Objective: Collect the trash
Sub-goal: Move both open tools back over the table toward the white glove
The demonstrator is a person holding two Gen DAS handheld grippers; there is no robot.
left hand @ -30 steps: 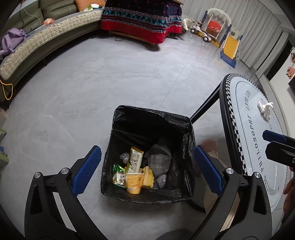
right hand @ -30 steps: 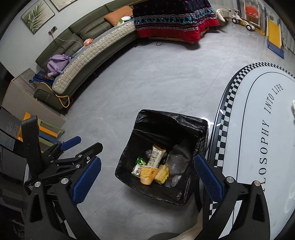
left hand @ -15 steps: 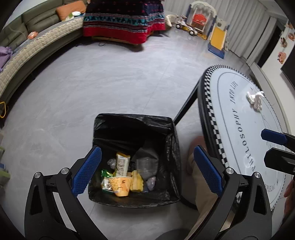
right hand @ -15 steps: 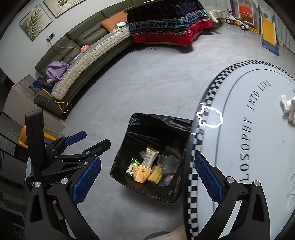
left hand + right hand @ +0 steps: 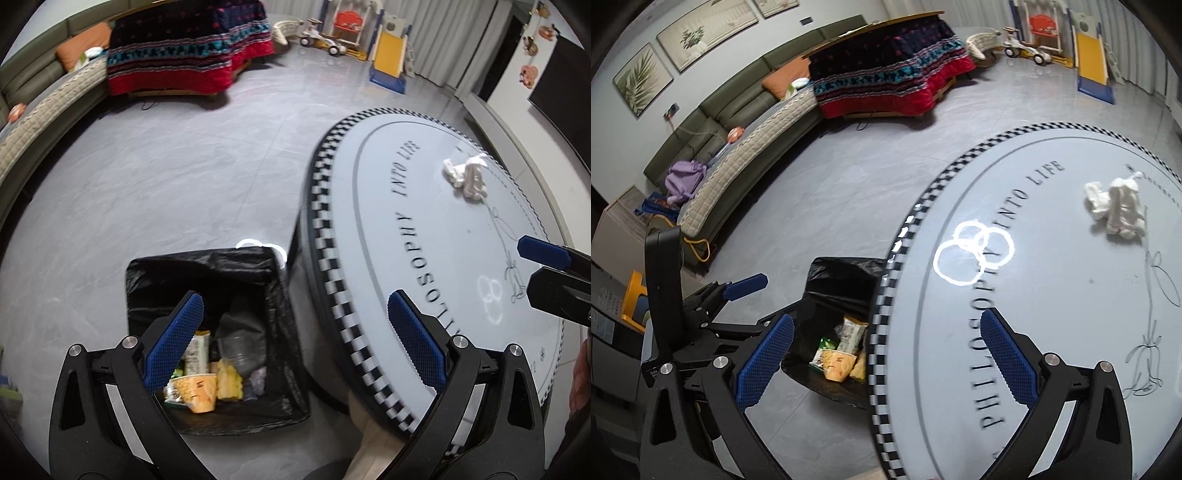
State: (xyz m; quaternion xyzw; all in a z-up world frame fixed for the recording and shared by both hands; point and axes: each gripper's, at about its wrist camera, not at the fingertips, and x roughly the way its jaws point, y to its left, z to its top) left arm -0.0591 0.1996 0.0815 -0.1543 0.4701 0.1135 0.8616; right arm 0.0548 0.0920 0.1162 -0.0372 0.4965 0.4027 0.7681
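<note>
while both jaws gape, one crumpled tissue (image 5: 1115, 206) lies tabled.

The round table (image 5: 1052, 332) reads "PHILOSOPHY INTO LIFE"; the snack wrappers' (image 5: 846, 334) print seems illegible.

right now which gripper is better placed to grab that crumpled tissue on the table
Right. The right gripper is open and already over the round table, with the crumpled tissue ahead of it. The left gripper, also open, straddles the table's edge beside the trash bin.
</note>
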